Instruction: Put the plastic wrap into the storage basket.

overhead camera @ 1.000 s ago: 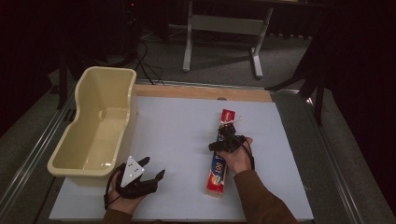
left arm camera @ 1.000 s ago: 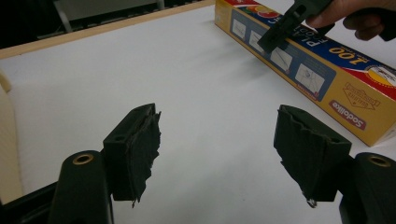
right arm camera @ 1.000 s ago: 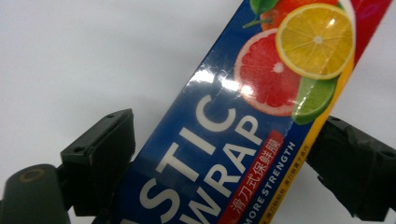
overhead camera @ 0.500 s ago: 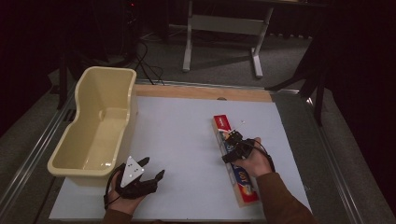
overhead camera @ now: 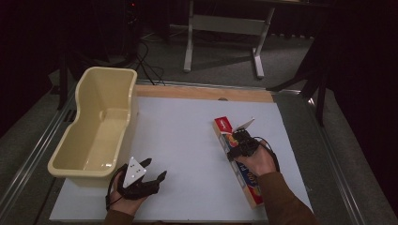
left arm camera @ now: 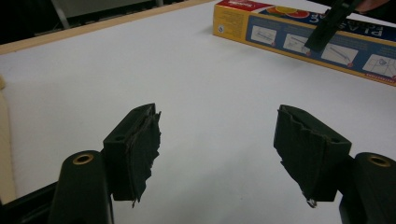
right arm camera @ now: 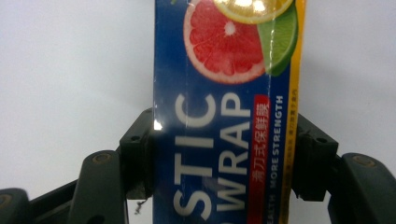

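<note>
The right gripper (right arm camera: 219, 154) had just been closing, its pads flanking the plastic wrap box (right arm camera: 224, 116) and apparently pressing its long sides, presumably for lifting. The box lay lower right in the high view (overhead camera: 234, 159), on the white table (overhead camera: 187, 140). The left gripper (left arm camera: 219, 154) rested wide open, empty; its view alone showed the box's printed side. The tub (overhead camera: 98, 126) stood at left.

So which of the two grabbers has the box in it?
The right gripper: its jaws have just been closing on the plastic wrap box. The left gripper is open over bare table.
</note>
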`<state>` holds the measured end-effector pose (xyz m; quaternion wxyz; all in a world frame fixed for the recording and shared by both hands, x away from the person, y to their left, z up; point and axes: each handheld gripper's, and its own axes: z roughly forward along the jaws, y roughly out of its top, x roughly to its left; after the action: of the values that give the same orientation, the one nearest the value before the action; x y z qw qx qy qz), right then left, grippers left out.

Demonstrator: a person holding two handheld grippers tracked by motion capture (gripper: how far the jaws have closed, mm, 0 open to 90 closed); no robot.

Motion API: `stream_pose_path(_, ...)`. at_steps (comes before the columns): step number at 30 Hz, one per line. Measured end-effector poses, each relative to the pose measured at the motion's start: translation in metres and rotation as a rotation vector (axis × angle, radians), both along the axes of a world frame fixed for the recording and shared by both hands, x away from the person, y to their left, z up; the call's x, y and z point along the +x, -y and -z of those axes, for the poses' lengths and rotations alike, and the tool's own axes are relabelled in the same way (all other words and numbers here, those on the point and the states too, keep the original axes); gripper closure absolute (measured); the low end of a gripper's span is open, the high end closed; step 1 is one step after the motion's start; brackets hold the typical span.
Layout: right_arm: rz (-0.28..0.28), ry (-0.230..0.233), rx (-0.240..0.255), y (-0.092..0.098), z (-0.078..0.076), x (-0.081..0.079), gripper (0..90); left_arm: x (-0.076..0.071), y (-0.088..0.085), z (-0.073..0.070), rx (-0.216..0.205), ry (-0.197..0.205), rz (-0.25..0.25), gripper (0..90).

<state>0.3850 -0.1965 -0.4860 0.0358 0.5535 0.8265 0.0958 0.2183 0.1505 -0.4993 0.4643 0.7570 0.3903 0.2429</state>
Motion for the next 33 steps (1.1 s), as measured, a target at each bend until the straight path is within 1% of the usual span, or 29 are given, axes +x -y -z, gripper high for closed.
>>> stream_pose_path(2, -0.003, -0.013, -0.014, -0.002, 0.001, 0.002, 37.4, 0.0, 0.0, 0.0, 0.001, 0.0, 0.001, 30.7)
stream_pose_path(5, -0.012, -0.036, -0.013, -0.001, 0.0, 0.005, 39.6, -0.001, 0.0, -0.001, 0.0, 0.004, -0.002, 30.7)
stream_pose_path(8, 0.003, -0.041, 0.003, 0.002, -0.001, 0.006, 41.1, 0.0, -0.001, -0.001, 0.0, 0.002, -0.005, 30.7)
stream_pose_path(11, 0.015, -0.045, 0.041, 0.008, -0.002, 0.007, 41.6, 0.0, 0.0, 0.0, 0.004, 0.001, -0.002, 30.7)
stream_pose_path(14, 0.026, -0.061, 0.082, 0.011, -0.003, 0.007, 41.7, 0.0, 0.0, 0.0, 0.005, 0.001, -0.002, 30.7)
stream_pose_path(18, 0.027, -0.077, 0.13, 0.012, -0.004, 0.006, 41.8, 0.0, 0.0, 0.0, 0.003, 0.002, -0.003, 30.7)
stream_pose_path(21, 0.032, -0.076, 0.175, 0.012, -0.004, 0.005, 41.8, 0.0, 0.0, -0.001, 0.004, 0.003, -0.003, 30.7)
stream_pose_path(25, 0.047, -0.08, 0.25, 0.012, -0.007, 0.006, 42.0, 0.0, 0.0, -0.001, 0.002, 0.004, -0.005, 30.8)
stream_pose_path(29, 0.066, -0.088, 0.35, 0.012, -0.01, 0.006, 41.9, 0.0, 0.0, -0.001, 0.003, 0.004, -0.005, 30.8)
stream_pose_path(33, 0.063, -0.088, 0.415, 0.008, -0.016, 0.007, 41.9, 0.0, 0.0, -0.001, 0.004, 0.006, -0.006, 30.8)
